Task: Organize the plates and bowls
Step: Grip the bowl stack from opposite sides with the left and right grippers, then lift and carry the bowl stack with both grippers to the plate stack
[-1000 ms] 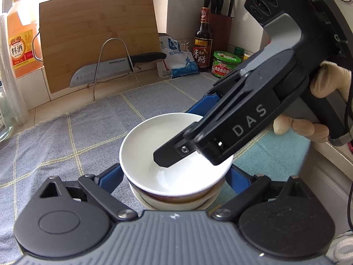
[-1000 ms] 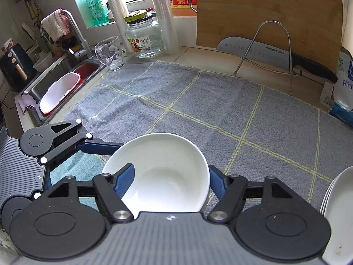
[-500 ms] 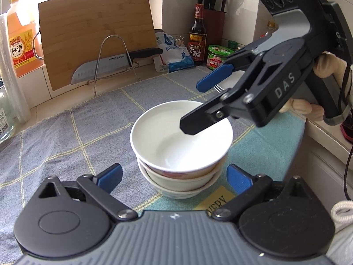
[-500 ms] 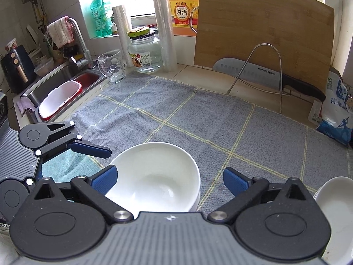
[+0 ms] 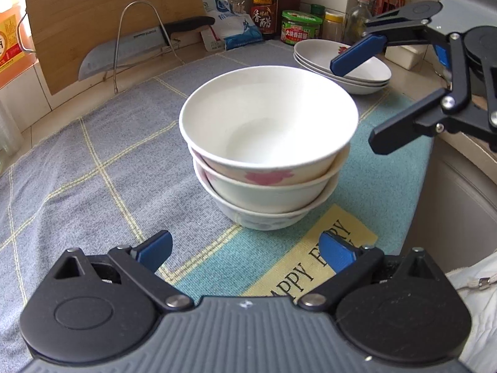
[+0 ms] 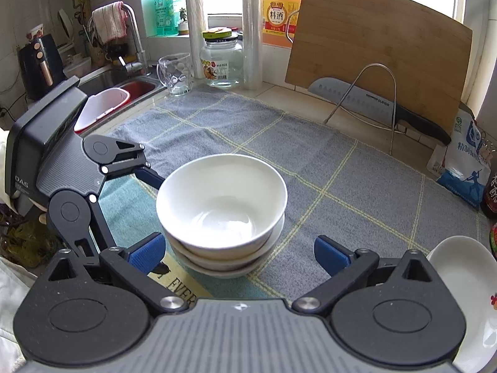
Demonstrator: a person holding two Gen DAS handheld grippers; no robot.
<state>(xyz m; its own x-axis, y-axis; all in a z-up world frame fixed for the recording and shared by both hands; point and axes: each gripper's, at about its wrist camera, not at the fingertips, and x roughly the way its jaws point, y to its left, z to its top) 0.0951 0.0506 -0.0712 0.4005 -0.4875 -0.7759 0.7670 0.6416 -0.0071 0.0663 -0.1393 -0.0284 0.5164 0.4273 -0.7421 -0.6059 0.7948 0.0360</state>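
Observation:
Three bowls are nested in a stack (image 5: pixel 267 143) on the teal mat, the white top bowl (image 6: pixel 222 205) sitting level and touched by nothing. My left gripper (image 5: pixel 245 251) is open, both blue pads short of the stack. My right gripper (image 6: pixel 239 255) is also open and empty, its pads drawn back on either side of the stack. In the left wrist view the right gripper (image 5: pixel 369 99) hangs to the right of the bowls, in front of a stack of white plates (image 5: pixel 341 62). The left gripper (image 6: pixel 136 211) shows left of the bowls in the right wrist view.
A grey checked cloth (image 5: pixel 93 168) covers the counter. Behind it stand a wooden cutting board (image 6: pixel 379 56), a knife on a wire rack (image 6: pixel 366 99), sauce bottles and jars (image 5: pixel 298 25). A sink (image 6: pixel 118 93), a glass cup and a jar are at far left. The counter edge drops off at right (image 5: pixel 450 186).
My right gripper has opened, let go of the top bowl on the stack and pulled away to the right. My left gripper has backed off from the stack.

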